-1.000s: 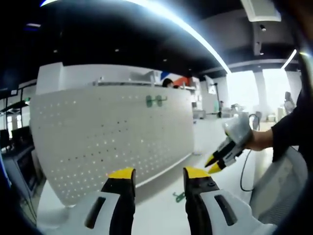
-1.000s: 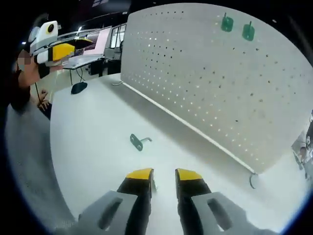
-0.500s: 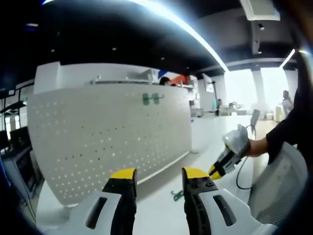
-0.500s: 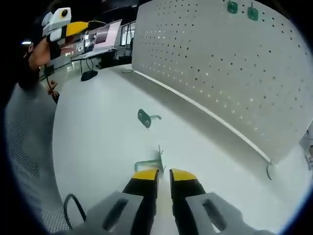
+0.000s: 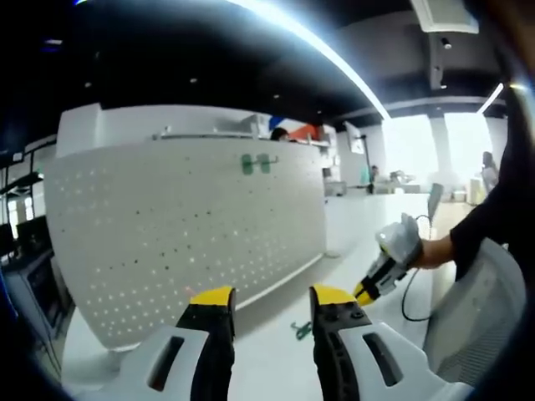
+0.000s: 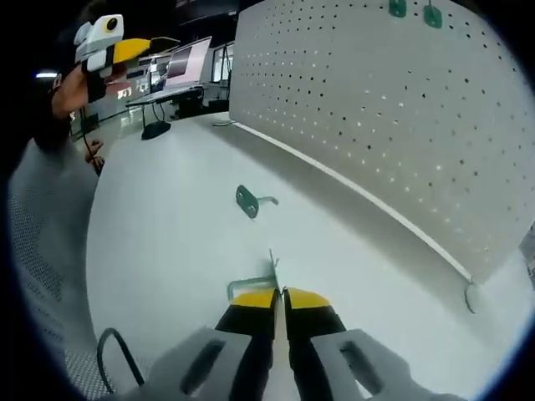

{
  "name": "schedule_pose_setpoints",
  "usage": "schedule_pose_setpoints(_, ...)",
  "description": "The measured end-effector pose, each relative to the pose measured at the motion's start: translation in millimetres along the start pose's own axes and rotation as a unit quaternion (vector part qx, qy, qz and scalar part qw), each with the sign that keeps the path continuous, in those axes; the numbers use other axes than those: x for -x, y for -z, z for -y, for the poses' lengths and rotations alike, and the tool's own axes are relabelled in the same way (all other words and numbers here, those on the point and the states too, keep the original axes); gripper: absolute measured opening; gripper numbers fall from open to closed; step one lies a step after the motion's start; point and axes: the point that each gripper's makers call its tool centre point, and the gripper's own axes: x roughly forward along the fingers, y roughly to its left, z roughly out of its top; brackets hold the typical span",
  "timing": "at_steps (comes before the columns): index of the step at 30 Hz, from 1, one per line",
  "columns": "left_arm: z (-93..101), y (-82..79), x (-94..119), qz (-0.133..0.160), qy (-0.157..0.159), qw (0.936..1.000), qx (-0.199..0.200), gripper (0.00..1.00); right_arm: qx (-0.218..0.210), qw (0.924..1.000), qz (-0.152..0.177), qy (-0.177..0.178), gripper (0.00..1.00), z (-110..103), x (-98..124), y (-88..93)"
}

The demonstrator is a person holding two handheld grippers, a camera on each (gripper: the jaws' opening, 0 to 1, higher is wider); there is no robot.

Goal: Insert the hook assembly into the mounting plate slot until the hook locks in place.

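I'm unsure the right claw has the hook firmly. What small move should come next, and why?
Probably lift the right claw slightly to test the grip. Its jaws look nearly shut on the near hook, which still lies on the table, and the pegboard stands beyond. Contact is hard to confirm.

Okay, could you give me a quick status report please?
Right gripper shut on near hook on table. Left gripper open, raised. Second hook loose; pegboard path clear.
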Motion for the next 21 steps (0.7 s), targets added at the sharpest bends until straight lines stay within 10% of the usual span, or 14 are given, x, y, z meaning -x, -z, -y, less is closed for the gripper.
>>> schedule_pose_setpoints(21,6.3,0.0,-1,-0.003,0.015,0.9999,-0.003,0.34,0.023,0.9995,0.015,-0.016,0.0,-3,3,-38.6)
